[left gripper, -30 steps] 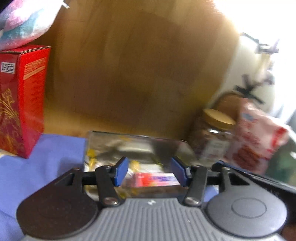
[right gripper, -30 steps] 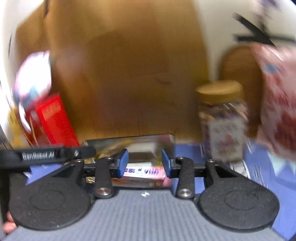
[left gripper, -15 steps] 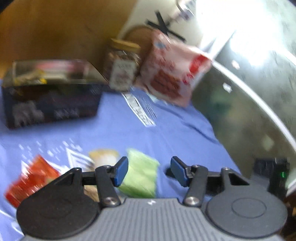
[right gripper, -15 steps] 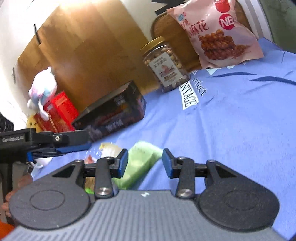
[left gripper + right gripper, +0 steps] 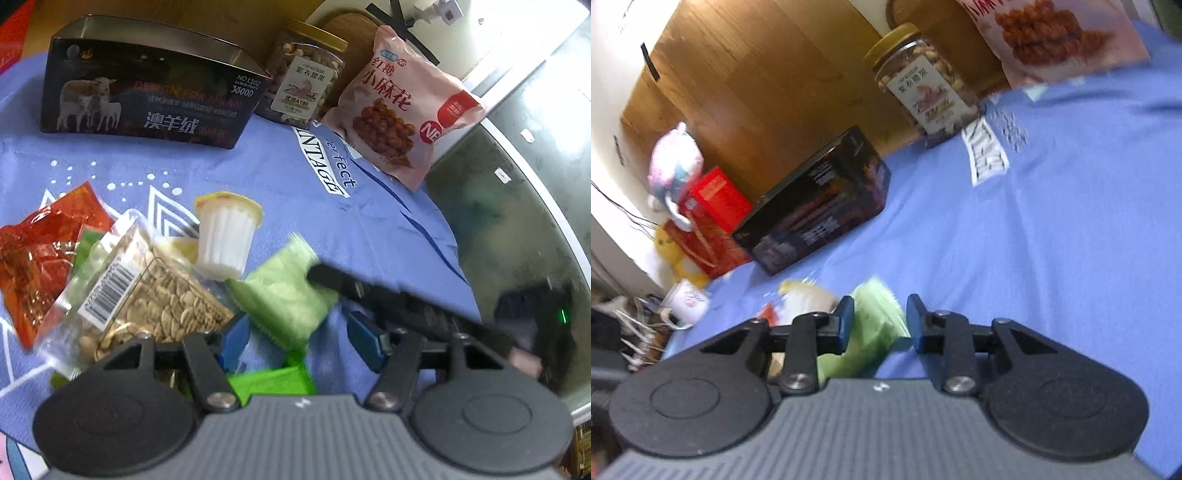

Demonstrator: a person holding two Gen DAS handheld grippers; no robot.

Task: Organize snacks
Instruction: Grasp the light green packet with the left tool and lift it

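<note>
A pile of loose snacks lies on the blue cloth [image 5: 332,192]: a pale green packet [image 5: 284,295], a white jelly cup [image 5: 225,240], a clear bag of seeds [image 5: 155,295], a red packet [image 5: 37,251] and a bright green packet [image 5: 273,380]. My left gripper [image 5: 300,343] hovers low over the green packets, its jaws opening and holding nothing. My right gripper [image 5: 879,325] comes in from the right. Its jaws are closing with the pale green packet [image 5: 875,325] between them, and the blur hides whether the pads press on it. One black finger [image 5: 332,280] touches the packet's far corner.
Along the back stand a dark box [image 5: 147,85] with sheep on it, a jar of nuts [image 5: 303,85] and a pink snack bag [image 5: 406,118]. A red box [image 5: 713,206] and a plush toy [image 5: 674,162] sit far left. The cloth ends at a dark glass edge [image 5: 517,229] on the right.
Both grippers swung away from the dark box and dropped to the snack pile. The right jaws narrowed around the pale green packet. The left jaws widened.
</note>
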